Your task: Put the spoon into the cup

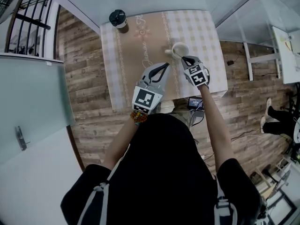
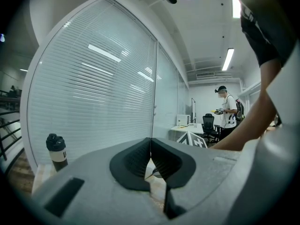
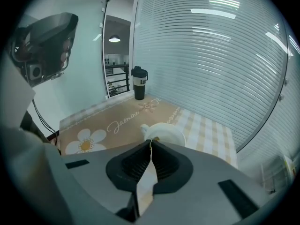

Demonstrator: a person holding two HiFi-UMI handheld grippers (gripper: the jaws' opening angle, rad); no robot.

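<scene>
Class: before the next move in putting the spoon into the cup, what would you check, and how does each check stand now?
1. Cup upright on the table: ok.
2. Right tool at the cup's near rim: ok.
3. Right tool's jaws shut: ok. Holding the spoon: cannot tell.
4. Spoon inside the cup: cannot tell.
5. Left tool shut with nothing between its jaws, apart from the cup: ok.
6. Bottle away at the far corner: ok.
</scene>
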